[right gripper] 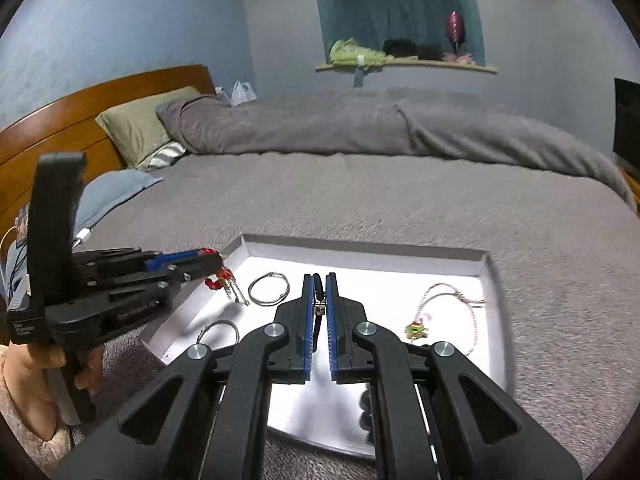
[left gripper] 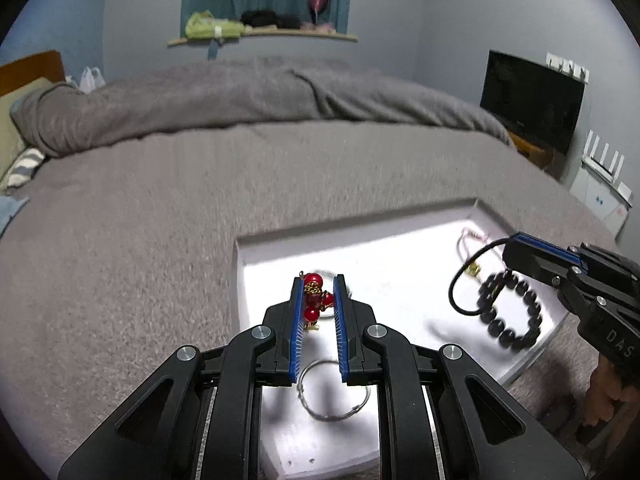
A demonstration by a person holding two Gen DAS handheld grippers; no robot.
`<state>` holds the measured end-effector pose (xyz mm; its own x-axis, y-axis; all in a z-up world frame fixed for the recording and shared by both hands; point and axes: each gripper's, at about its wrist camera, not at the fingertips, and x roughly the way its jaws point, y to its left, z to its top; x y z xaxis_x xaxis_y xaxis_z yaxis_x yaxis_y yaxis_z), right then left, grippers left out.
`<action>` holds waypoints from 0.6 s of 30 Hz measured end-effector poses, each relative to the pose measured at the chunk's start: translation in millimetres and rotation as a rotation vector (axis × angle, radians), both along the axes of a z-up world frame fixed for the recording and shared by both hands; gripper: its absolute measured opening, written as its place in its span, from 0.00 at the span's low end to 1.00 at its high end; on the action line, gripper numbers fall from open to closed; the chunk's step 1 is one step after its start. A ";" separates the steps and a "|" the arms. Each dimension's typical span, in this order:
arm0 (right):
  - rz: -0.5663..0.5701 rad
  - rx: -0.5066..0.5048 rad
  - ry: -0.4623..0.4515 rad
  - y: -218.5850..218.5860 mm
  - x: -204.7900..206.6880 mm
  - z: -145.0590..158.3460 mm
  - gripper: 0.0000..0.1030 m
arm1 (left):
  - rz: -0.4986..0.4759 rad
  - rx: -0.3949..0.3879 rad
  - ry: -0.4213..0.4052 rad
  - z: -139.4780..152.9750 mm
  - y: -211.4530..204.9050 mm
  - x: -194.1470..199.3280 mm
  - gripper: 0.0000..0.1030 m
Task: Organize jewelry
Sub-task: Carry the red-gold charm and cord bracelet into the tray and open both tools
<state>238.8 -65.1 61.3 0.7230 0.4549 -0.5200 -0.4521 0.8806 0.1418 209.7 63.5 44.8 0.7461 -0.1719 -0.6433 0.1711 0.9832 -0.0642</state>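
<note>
Grey bedding [left gripper: 160, 208] covers a bed in a blue-walled room, and a shallow white tray [left gripper: 240, 264] rests on it as the work surface. Left gripper [left gripper: 318, 300] is closed to a narrow gap on a red bead piece with gold chain [left gripper: 313, 298], which hangs clear of the tray floor just beyond the near-left wall. Right gripper [right gripper: 319, 292] is closed almost fully on a thin black cord loop [left gripper: 466, 284]; a black bead bracelet [left gripper: 510, 312] hangs from or alongside that loop, below the fingertips, and whether the two are joined cannot be told. Neither held item has yet been set down. Already lying on the tray floor: two thin metal rings, one [right gripper: 269, 289] ahead and to the left of the right gripper, the other [left gripper: 334, 390] directly beneath the left gripper's fingers; and a pink cord bracelet with a coloured charm [right gripper: 448, 312] to the right of the right gripper. Judged progress: roughly midway, with three pieces placed and spaced apart, two still carried. Remaining work appears to be lowering each held piece onto bare floor between the placed items without overlap or tangling.
</note>
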 end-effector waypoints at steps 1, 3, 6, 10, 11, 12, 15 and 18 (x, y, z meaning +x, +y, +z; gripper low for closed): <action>0.006 0.002 0.023 0.9 2.5 -3.5 0.06 | -0.004 0.001 0.018 -4.2 1.0 2.9 0.15; 0.006 0.001 0.057 0.1 5.5 -10.8 0.06 | -0.007 0.002 0.047 -11.5 2.4 7.3 0.15; 0.002 -0.020 0.103 1.2 11.2 -19.4 0.06 | -0.002 0.016 0.075 -19.7 3.7 12.5 0.15; 0.007 -0.040 0.125 4.7 12.5 -23.6 0.06 | 0.002 0.032 0.089 -25.1 2.9 14.8 0.15; 0.010 -0.049 0.128 7.0 12.4 -24.5 0.06 | 0.003 0.042 0.090 -26.3 2.1 15.1 0.15; 0.011 -0.058 0.130 8.6 12.0 -25.7 0.06 | 0.005 0.054 0.092 -27.5 1.7 15.9 0.15; 0.012 -0.097 0.139 13.2 11.7 -29.3 0.06 | 0.015 0.076 0.102 -32.1 2.4 18.0 0.15; -0.002 -0.123 0.138 15.2 12.0 -32.4 0.06 | 0.014 0.084 0.108 -35.3 1.4 18.1 0.15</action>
